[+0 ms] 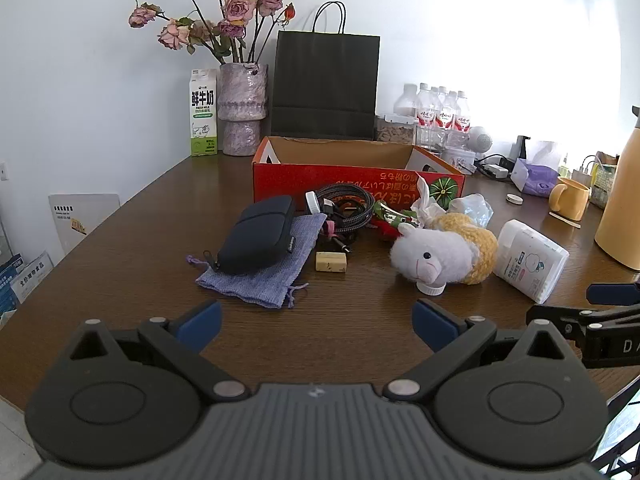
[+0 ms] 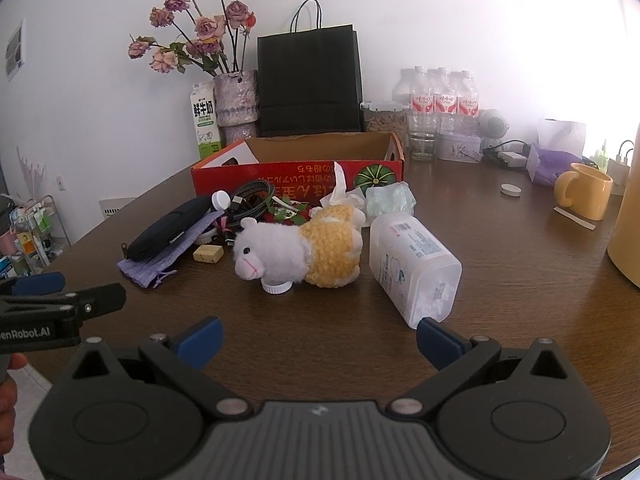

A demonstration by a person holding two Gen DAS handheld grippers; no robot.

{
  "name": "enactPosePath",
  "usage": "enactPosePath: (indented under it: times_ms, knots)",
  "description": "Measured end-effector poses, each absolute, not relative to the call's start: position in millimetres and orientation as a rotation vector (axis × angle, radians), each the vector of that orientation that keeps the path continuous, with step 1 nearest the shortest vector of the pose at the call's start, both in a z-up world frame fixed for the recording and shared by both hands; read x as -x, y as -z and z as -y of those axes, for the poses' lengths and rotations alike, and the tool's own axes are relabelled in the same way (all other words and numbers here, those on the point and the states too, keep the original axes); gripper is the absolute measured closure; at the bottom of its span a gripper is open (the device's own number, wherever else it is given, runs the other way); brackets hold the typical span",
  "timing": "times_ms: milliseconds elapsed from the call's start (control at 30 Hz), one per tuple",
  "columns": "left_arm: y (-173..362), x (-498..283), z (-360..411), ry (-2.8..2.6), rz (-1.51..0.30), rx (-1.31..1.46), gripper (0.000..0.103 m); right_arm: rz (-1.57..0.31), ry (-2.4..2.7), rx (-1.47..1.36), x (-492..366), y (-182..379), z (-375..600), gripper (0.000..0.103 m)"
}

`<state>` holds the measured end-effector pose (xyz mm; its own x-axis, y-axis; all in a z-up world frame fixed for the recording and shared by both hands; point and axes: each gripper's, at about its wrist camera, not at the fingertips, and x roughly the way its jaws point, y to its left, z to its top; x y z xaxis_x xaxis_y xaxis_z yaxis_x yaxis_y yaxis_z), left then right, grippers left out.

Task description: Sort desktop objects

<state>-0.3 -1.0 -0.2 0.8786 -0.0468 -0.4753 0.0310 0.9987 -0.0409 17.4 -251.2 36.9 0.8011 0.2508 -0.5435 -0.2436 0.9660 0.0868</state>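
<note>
A pile lies on the brown table in front of an open red cardboard box (image 1: 320,178) (image 2: 280,176). In it are a dark zip pouch (image 1: 258,234) (image 2: 168,232) on a purple knit bag (image 1: 260,280), a coil of braided cable (image 1: 348,204), a small tan block (image 1: 331,261) (image 2: 208,255), a white and yellow plush sheep (image 1: 436,254) (image 2: 296,252) and a white plastic canister (image 1: 530,258) (image 2: 412,268) on its side. My left gripper (image 1: 316,324) hangs open short of the pile, nothing between its fingers. My right gripper (image 2: 320,338) is open too, its right fingertip close to the canister's near end.
Along the wall stand a milk carton (image 1: 204,114), a vase of dried roses (image 1: 242,108), a black paper bag (image 1: 326,84) and several water bottles (image 1: 436,112). A yellow mug (image 1: 568,198) (image 2: 586,196) and a tall yellow jug (image 1: 620,208) stand at the right. A person's hand (image 2: 8,392) shows at the far left.
</note>
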Motion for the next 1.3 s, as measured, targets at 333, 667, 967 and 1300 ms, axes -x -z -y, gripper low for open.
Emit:
enactPosePath:
  times_ms: [333,667,967,1300]
  knots:
    - [-1.1,-0.5,2.7,0.04,-0.495,0.03,0.0,-0.585,-0.265,-0.012,-18.1,-36.6,250.3,0.0]
    - [-1.1,-1.1,2.8,0.041,-0.496,0.03,0.0,-0.586,-0.265,-0.014,-18.3,-36.6,250.1,0.0]
    - [-0.7,-0.9,2.9,0.041,-0.497,0.03,0.0,-0.586,-0.265,-0.013,-18.5,-36.3,250.3,0.0]
    - [0.8,-1.2,3.0,0.039,-0.498,0.031,0.0,-0.589,-0.265,-0.013,-18.9,-34.6,250.4,0.0]
